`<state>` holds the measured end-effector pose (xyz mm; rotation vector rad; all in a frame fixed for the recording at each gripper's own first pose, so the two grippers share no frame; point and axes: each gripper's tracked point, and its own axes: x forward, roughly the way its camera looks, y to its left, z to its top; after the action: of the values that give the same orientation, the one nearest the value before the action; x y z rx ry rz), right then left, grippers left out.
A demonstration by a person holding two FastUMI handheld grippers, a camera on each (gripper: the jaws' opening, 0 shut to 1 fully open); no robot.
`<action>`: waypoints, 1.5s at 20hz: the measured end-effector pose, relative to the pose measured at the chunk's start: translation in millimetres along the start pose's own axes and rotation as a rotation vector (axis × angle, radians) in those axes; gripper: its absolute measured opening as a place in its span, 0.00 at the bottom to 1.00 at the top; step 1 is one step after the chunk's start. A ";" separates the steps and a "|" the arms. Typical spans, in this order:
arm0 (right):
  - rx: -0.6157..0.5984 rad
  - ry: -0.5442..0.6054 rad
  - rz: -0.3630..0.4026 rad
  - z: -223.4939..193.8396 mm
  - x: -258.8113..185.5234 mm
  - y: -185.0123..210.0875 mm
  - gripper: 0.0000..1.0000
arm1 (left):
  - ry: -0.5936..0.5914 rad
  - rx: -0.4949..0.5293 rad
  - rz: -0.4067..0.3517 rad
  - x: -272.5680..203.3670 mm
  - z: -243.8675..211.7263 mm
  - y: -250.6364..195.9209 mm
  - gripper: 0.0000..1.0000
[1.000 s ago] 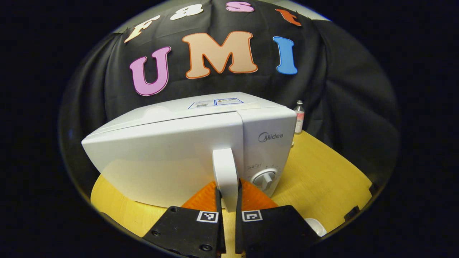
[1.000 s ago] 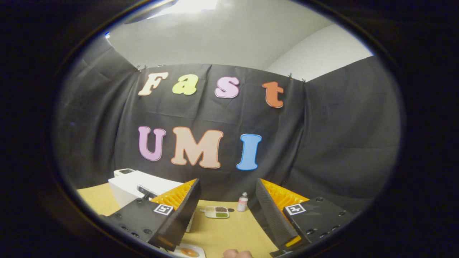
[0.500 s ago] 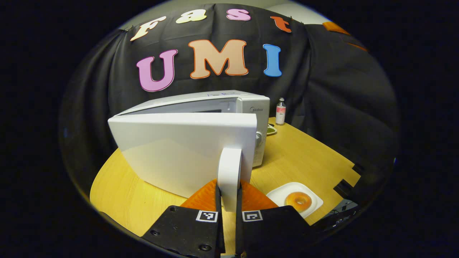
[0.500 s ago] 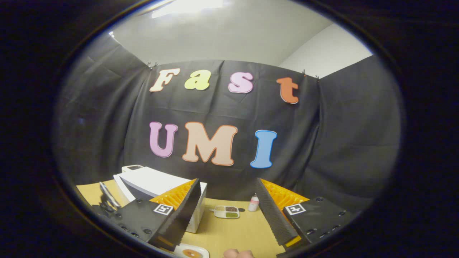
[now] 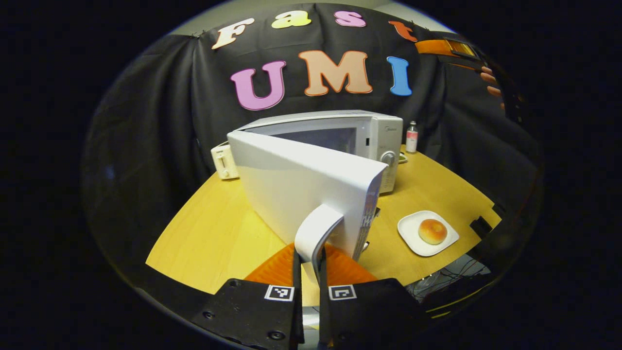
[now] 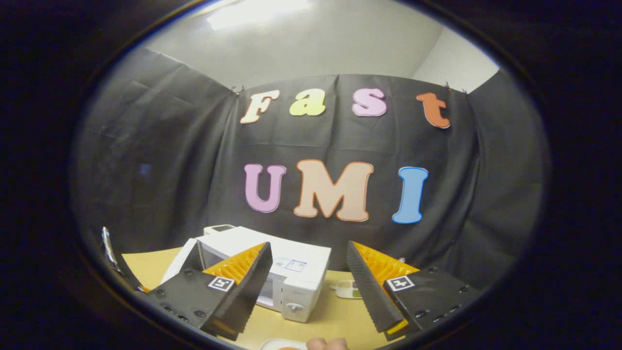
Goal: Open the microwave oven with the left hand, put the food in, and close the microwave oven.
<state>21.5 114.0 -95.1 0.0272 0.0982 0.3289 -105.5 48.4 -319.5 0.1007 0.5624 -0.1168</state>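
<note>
The microwave oven (image 5: 335, 141) is found toward the far edge of the round wooden table (image 5: 214, 233), and its door (image 5: 301, 189) is swung well out toward the camera. In the left gripper view, nearest of all, the left gripper (image 5: 309, 265) is closed on the door handle (image 5: 318, 231), one finger pressing on each side of it. Just beyond the handle the free edge of the door is seen, and behind it the dark cavity of the oven is already exposed.

To the right of the door, near the right edge of the table, a white plate (image 5: 413, 238) is placed, and a round bun (image 5: 432, 231) lies on it. Farther back a small white appliance (image 5: 223, 163) stands at the left of the oven, and a little bottle (image 5: 412, 137) at its right, by the far edge.

In the right gripper view the right gripper (image 6: 308, 272) is held high above the table with its fingers wide apart and nothing between them.

The opening step is judged to be nearly finished. Next, the handle should be released once the door is wide enough, so that it is not pulled back. Then the right gripper must be lowered to the plate, which has to be taken by its rim, kept level, and carried past the door edge into the cavity.
</note>
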 end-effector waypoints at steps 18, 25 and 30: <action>0.158 0.447 -0.033 -230.0 -85.8 9.5 0.97 | 0.040 -0.110 0.110 -41.4 -27.0 91.6 0.10; 0.119 0.592 -0.028 -305.1 -108.8 19.6 0.98 | 0.051 -0.080 0.212 -63.8 -35.6 135.8 0.09; 0.049 0.700 -0.036 -358.4 -112.3 21.4 0.98 | 0.057 -0.113 0.347 -90.0 -42.9 186.6 0.06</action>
<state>-127.2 101.7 -440.4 -0.0425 0.7999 0.2878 -177.9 245.7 -295.5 0.0899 0.5995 0.2555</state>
